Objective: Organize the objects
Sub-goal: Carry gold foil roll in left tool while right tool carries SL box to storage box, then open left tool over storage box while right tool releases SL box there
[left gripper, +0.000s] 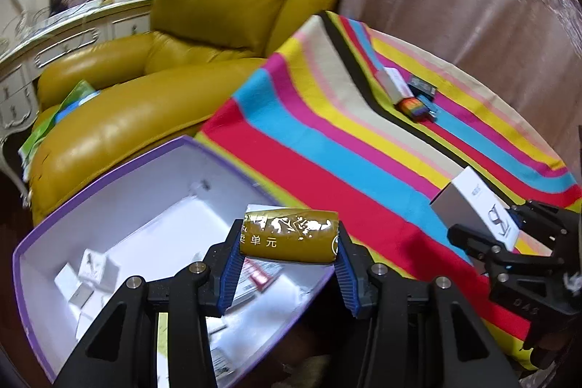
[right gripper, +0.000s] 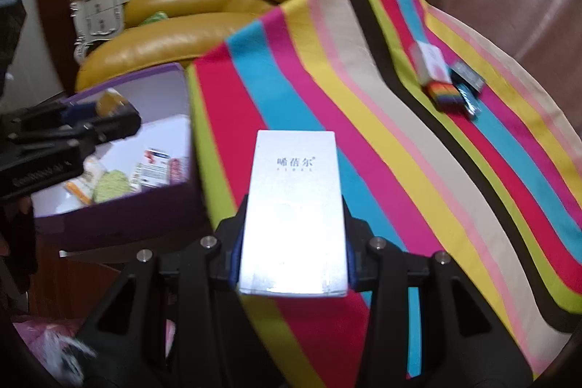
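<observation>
glossy gold packet [left gripper: 289, 237] pinched; flat white carton [right gripper: 294, 213] gripped.

Gold packet [left gripper: 289, 239]: printed characters "单元" legible, preceding character cut off. White box [right gripper: 296, 206]: "唏蓓尔" on top face; smaller line beneath illegible.

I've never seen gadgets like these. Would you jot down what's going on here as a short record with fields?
Setting: striped multicoloured cloth beside a yellow leather armchair
Left gripper: shut on a gold foil-wrapped roll, above an open purple-edged box
Right gripper: shut on a tall white carton
Box contents: small packets
Still on cloth: cluster of little boxes
</observation>
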Tool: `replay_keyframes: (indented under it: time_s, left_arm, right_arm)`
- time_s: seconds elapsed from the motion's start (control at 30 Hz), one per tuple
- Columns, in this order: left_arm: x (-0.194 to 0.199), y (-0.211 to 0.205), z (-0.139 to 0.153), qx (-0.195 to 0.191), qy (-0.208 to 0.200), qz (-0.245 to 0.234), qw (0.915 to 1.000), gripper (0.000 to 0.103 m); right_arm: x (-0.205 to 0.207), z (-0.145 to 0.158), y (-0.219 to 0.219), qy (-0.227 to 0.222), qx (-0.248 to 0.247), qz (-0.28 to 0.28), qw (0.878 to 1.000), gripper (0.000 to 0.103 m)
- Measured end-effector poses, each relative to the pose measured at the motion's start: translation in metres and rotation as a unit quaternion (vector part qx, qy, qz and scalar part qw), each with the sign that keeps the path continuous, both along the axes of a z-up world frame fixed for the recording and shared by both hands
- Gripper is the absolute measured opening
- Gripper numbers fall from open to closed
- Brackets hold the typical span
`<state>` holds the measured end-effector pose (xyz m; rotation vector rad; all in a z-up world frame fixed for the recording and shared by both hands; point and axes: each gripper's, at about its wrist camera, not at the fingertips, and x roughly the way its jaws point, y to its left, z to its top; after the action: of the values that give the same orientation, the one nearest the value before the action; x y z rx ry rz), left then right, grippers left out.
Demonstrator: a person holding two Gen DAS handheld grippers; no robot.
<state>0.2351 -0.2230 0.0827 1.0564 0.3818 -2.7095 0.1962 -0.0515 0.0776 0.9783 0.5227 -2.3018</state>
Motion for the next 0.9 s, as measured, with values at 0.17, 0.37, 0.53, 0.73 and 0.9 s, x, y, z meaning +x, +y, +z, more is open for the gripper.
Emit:
replay_keyframes:
  time_s: [0.17,0.37,0.53,0.73,0.9]
  left_arm:
    - [0.016,-0.027,-0.002,0.004,0.004,0.032,0.9995,0.047]
    - [0.028,-0.056,-0.006,0.013,0.005,0.069,0.9975,0.047]
    - [0.038,-0.077,-0.006,0.009,0.005,0.099,0.9950,0.047]
    - [0.049,-0.102,-0.006,-0.007,0.002,0.145,0.9894,0.047]
    - [0.054,-0.116,-0.005,-0.028,-0.007,0.188,0.9817,0.057]
  right_arm:
    - [0.010,0.006,-0.029,0.007,0.004,0.040,0.999,0.046]
    - [0.018,0.008,-0.067,0.013,0.019,0.088,0.996,0.046]
    - [0.023,0.003,-0.096,0.002,0.017,0.126,0.992,0.046]
    - [0.027,0.007,-0.124,-0.017,-0.016,0.176,0.984,0.046]
    - [0.033,0.010,-0.144,-0.004,-0.026,0.193,0.981,0.053]
